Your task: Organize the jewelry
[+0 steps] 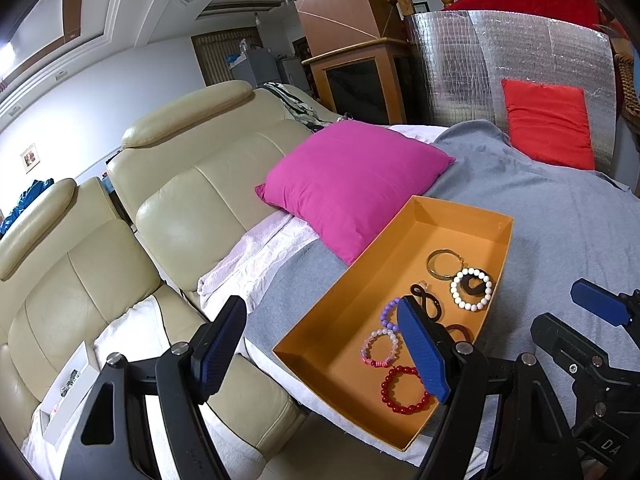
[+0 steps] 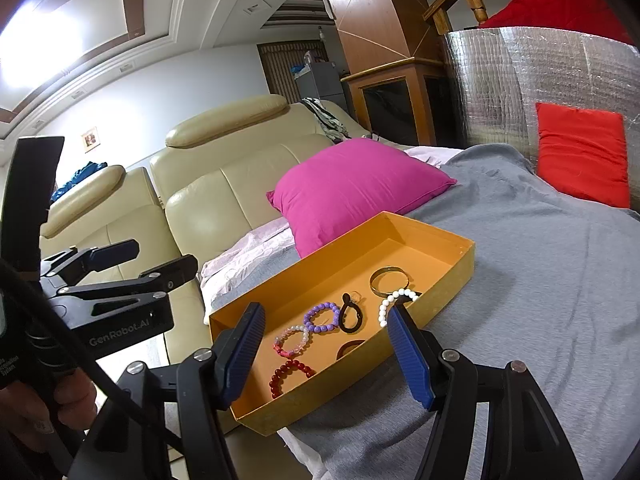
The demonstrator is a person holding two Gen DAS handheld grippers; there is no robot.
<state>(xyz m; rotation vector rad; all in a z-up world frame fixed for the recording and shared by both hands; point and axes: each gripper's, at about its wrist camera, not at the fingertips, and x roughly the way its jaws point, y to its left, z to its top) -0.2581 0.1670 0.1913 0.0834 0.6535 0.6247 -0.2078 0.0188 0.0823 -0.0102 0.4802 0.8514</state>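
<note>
An orange tray (image 1: 460, 216) (image 2: 460, 268) lies on a grey blanket. In it lie a gold bangle (image 1: 434, 260) (image 2: 374, 276), a white bead bracelet (image 1: 472, 306) (image 2: 384, 308), a black loop (image 1: 426, 300) (image 2: 352, 320), a purple bead bracelet (image 1: 386, 316) (image 2: 322, 316), a pink bead bracelet (image 1: 378, 348) (image 2: 292, 340), a red bead bracelet (image 1: 404, 390) (image 2: 288, 372) and a dark ring (image 2: 350, 348). My left gripper (image 1: 320, 348) is open and empty, above the tray's near-left corner. My right gripper (image 2: 326, 354) is open and empty, above the tray's near end.
A magenta pillow (image 1: 352, 184) (image 2: 356, 188) lies behind the tray. A red cushion (image 1: 548, 124) leans on a silver foil panel (image 1: 480, 68). A beige leather sofa (image 1: 180, 184) stands to the left, with a white box (image 1: 68, 396) on its seat.
</note>
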